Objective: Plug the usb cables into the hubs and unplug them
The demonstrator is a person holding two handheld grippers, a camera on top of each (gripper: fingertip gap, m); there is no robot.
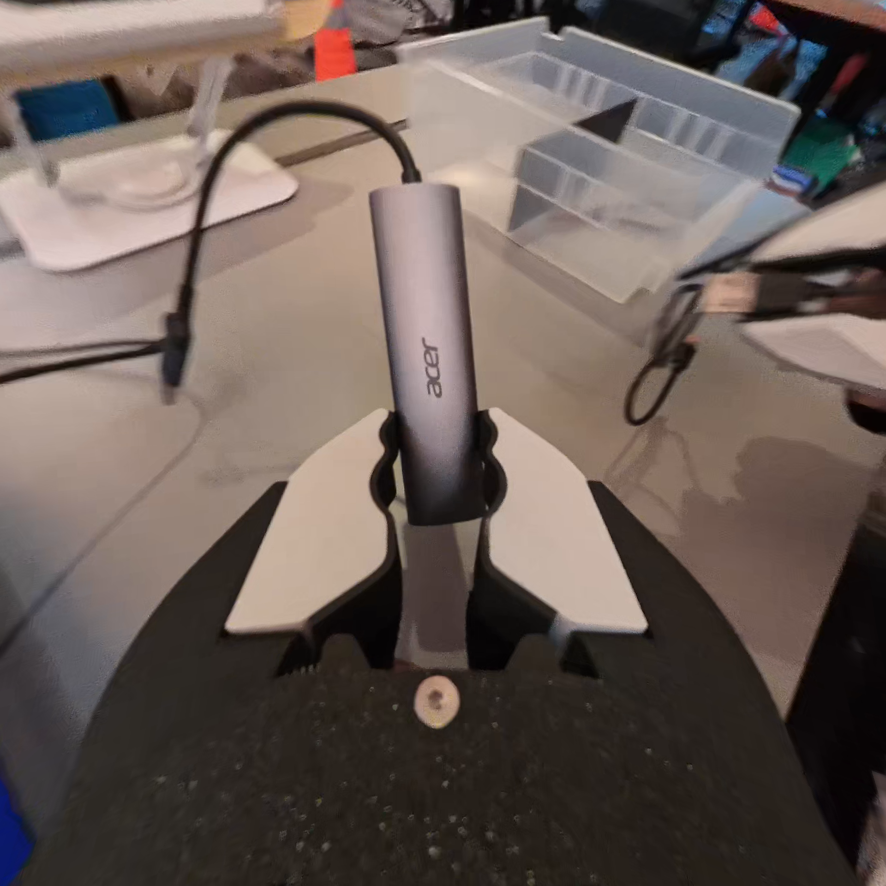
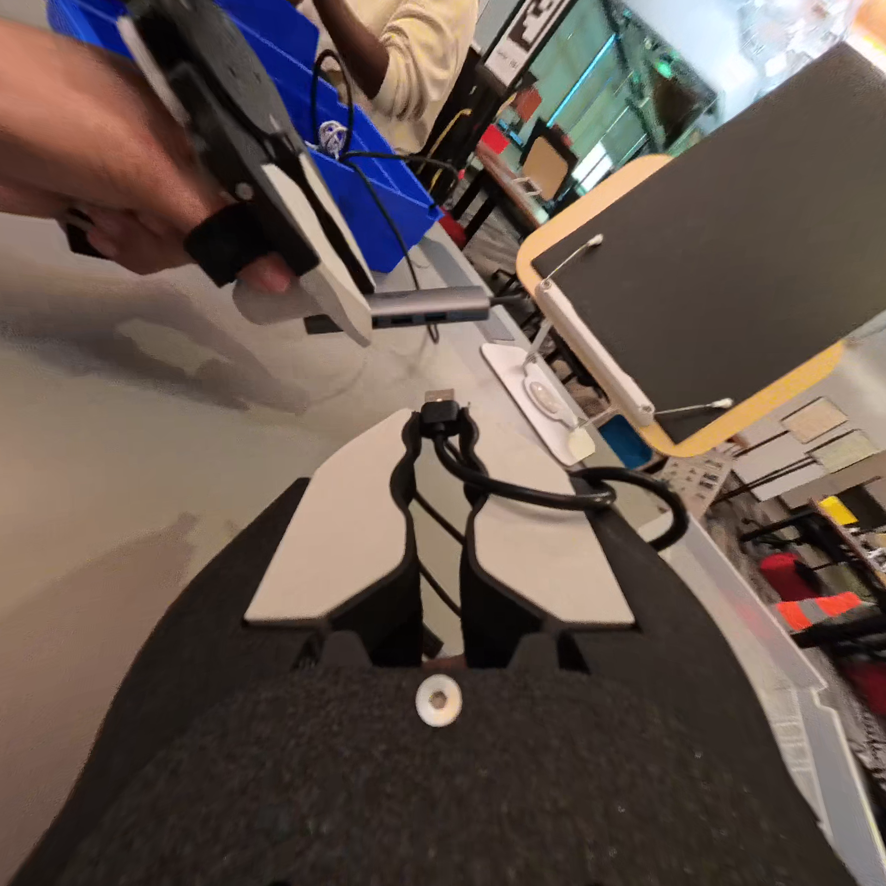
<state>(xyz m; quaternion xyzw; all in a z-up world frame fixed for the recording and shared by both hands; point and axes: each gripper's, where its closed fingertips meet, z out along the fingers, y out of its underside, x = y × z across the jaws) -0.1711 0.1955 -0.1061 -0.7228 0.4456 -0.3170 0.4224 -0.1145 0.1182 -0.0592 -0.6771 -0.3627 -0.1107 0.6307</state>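
Your left tongs [image 1: 438,460] are clamped on the near end of the grey USB hub [image 1: 422,307], which points away from you, lifted off the bench [image 1: 297,297]. From the hub's far end its black lead [image 1: 230,158] arches up and left, then drops to a plug [image 1: 173,350] hanging just above the bench surface on the left. Your right tongs [image 2: 441,422] are closed on the black body of a USB cable plug [image 2: 438,407], its metal tip poking out beyond the fingertips; the rest of that cable [image 2: 623,498] loops off to the right over the tongs' right finger. In the right wrist view the hub's side ports [image 2: 417,317] face the plug, with open space between them and nothing in the gap. Beyond the hub to the far right sits a clear plastic organiser [image 1: 618,187]; to the far left lies a white flat stand base [image 1: 144,211]. A blue bin [image 2: 364,158] with tangled cables stands behind your left tongs, and a person in a pale sleeve [image 2: 422,52] is past it.
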